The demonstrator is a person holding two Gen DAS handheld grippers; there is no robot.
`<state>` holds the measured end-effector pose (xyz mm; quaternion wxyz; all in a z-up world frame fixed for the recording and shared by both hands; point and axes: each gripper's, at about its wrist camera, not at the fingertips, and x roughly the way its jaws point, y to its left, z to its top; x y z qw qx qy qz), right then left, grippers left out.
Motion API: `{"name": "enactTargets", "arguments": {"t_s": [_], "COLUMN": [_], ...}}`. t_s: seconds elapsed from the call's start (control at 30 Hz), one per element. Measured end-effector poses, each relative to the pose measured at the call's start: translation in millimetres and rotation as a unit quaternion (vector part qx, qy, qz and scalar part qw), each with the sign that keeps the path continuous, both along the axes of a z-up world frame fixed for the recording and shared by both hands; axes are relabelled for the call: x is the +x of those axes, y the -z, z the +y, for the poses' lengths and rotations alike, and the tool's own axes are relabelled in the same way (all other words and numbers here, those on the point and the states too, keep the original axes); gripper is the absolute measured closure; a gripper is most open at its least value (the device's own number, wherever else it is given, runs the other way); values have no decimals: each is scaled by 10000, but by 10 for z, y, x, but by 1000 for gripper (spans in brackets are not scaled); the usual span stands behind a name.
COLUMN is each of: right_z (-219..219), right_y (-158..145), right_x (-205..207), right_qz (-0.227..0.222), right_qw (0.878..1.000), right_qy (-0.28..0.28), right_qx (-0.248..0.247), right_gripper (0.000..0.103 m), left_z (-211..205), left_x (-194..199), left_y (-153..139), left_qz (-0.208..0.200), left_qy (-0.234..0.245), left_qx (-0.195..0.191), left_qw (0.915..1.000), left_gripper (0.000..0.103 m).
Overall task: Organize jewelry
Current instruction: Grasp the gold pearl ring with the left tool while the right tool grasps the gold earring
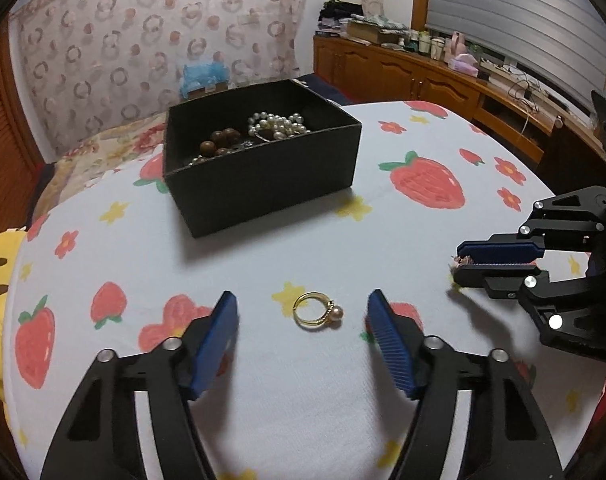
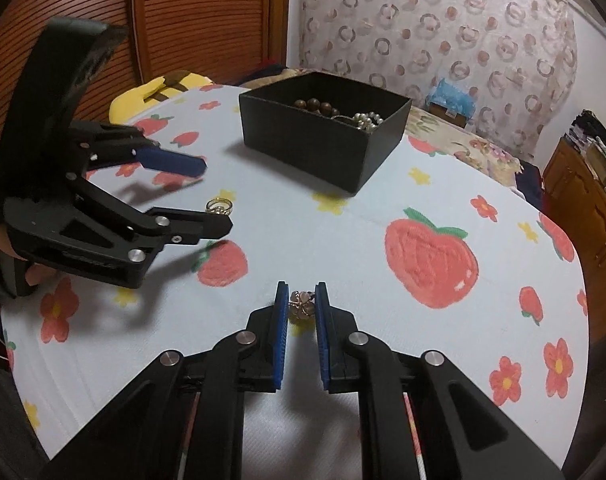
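Evidently, step in hand: two pieces are being collected at once, one per hand, for the black box [image 1: 263, 168].
Left tongs [image 1: 303, 316]: spread wide and empty, one blue pad on each side of the gold pearl ring [image 1: 318, 312], touching neither; they sit this way so that closing would catch the band.
Gold pearl ring: flat on the strawberry-print tablecloth [image 1: 383, 248], pearl at its 3 o'clock, well short of the box at 12 o'clock.
Right tongs [image 2: 301, 304]: nearly closed, pads pressed on a small flower-shaped trinket [image 2: 301, 303], possibly an earring or brooch; too small to say which.
Trinket height: low at the pad tips; whether it rests on the cloth or is lifted I cannot tell.
Black box: open-topped, toward 12 o'clock in both views, holding a pearl strand [image 1: 279, 122] and brown wooden beads [image 1: 221, 142], so it reads as the destination.
Table: round and cloth-covered; the soft surface may let the thin band slip under a pad.
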<state>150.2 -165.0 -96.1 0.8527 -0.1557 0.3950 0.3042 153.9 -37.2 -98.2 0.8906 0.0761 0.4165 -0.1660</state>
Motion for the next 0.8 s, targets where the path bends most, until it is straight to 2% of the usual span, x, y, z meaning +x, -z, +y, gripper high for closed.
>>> {"name": "enactTargets", "arguments": {"t_s": [0.17,0.23,0.33,0.6,0.8], "right_z": [-62,-62,-47,18,120], "right_y": [-49,-57,-75,-246,-411], "right_x": [-12,-13,-10,110,272], "right_qz": [-34,-46,-75,-154,-261], "right_qw": [10000,10000,10000,9998,9991], "right_qy": [32,35,23,-31,-117], "right_qx": [86,82,43,122,315], "right_gripper": [88,88,88,88,88], "left_z": [-56,-79,-96,-73,11], "left_x": [8,6,5,-2,20], "left_y": [14,16,6,-30,-199], "left_qz": [-11,-8,9,25,-171], "left_qy": [42,89,150,218,146], "left_qx": [58,84,66,14,-161], "left_qw": [10000,9999,9999,9998,9996], "left_gripper": [54,68,79,79,79]}}
